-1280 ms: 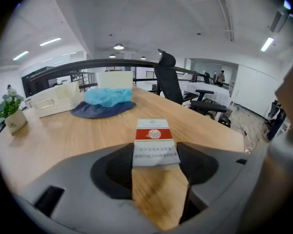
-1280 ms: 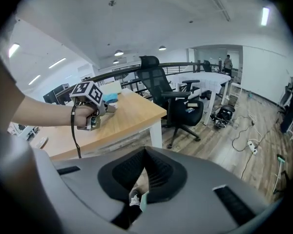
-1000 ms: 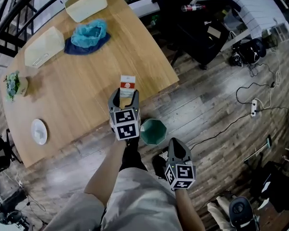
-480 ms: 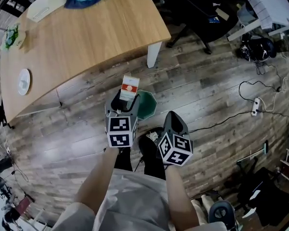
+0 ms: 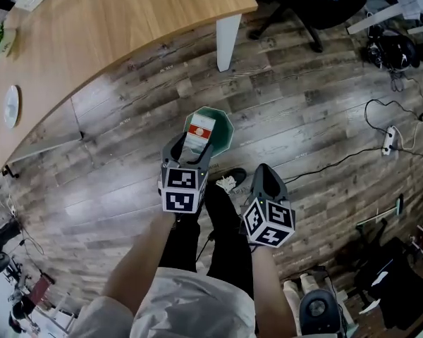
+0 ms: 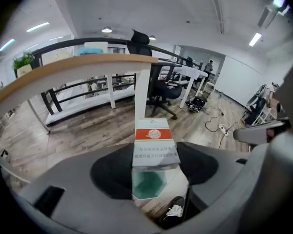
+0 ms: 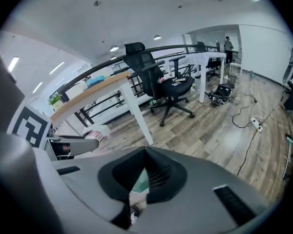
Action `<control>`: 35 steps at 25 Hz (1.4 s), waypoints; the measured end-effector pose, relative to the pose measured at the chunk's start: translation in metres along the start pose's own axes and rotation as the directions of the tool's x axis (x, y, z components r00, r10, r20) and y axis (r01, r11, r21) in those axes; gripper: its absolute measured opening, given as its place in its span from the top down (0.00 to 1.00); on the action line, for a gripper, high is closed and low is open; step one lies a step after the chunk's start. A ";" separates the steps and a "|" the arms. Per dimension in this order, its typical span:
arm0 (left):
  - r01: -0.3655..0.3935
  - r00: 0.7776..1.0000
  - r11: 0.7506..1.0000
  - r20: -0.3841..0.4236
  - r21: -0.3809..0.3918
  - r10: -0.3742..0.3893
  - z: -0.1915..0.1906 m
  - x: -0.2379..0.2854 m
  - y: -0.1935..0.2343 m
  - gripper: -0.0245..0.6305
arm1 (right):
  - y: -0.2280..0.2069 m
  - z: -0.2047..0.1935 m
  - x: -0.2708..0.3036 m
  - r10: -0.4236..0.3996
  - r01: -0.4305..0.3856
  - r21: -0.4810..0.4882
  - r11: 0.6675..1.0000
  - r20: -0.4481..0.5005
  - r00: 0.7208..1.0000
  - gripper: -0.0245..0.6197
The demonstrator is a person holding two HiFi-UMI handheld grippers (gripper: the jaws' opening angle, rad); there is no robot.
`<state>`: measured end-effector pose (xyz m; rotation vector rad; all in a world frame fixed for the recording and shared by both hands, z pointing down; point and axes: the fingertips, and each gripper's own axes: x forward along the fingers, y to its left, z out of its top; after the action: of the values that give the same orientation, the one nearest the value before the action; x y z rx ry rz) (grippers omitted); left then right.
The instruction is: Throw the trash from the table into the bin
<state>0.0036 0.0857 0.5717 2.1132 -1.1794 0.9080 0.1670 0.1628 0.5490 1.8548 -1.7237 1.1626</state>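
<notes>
A: Left tool (image 5: 192, 146) pinching the small box (image 5: 199, 131) by its sides. Box sits over the bin (image 5: 228, 117), toward the bin's near rim. Right tool (image 5: 263, 174) pressed together, empty, on the near side of the bin.
B: Risk?
A: If it's let go this close to the rim, the box probably clips it and drops onto the floor (image 5: 303, 118) beside the bin. A tool knock could also tip the bin; it looks light.

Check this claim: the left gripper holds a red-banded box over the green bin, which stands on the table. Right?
No: the green bin stands on the wooden floor, not the table, as the head view shows. The left gripper does hold the red-banded box over it.
</notes>
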 end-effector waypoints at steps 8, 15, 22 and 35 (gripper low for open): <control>0.033 0.999 0.998 -0.031 -0.047 -0.035 -0.075 0.085 0.002 0.52 | -0.017 -0.051 0.061 0.029 -0.030 -0.044 0.999 -0.022 0.999 0.92; 0.041 0.993 0.996 -0.107 -0.079 -0.050 -0.163 0.175 0.016 0.52 | -0.029 -0.092 0.129 0.070 -0.071 -0.065 0.995 -0.015 0.997 0.92; 0.019 0.985 0.987 -0.166 -0.158 -0.045 -0.224 0.248 0.028 0.52 | -0.033 -0.109 0.173 0.123 -0.122 -0.047 0.991 0.016 0.992 0.92; 0.035 0.986 0.983 -0.155 -0.178 -0.063 -0.207 0.238 0.025 0.38 | 0.000 -0.078 0.157 0.201 -0.197 -0.111 0.974 0.031 0.979 0.92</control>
<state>0.0144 0.1045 0.8874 1.8845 -1.0790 0.8996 0.1290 0.1177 0.7140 1.6855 -1.9926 1.0853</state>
